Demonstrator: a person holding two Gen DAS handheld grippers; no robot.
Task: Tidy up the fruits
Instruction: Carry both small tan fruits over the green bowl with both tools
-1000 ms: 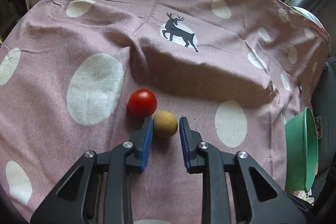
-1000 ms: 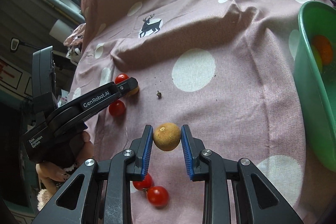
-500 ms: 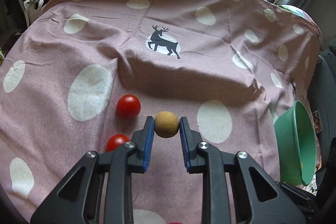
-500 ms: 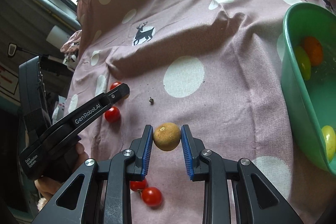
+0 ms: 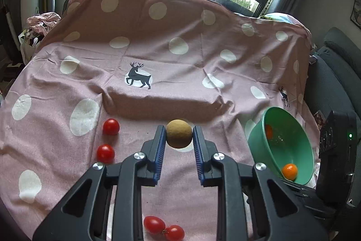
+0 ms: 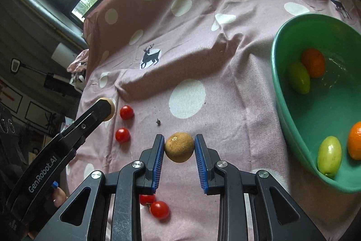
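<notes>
A: What were the claws doing?

B: The left claw was clenched on a tan round fruit, clear of the pink spotted cloth. The right claw gripped a brown round fruit the same way.

A: And the rest?

B: Two cherry tomatoes lay left of the right claw, two more beneath it. The green bowl sat to its right, holding orange and green fruits.
</notes>
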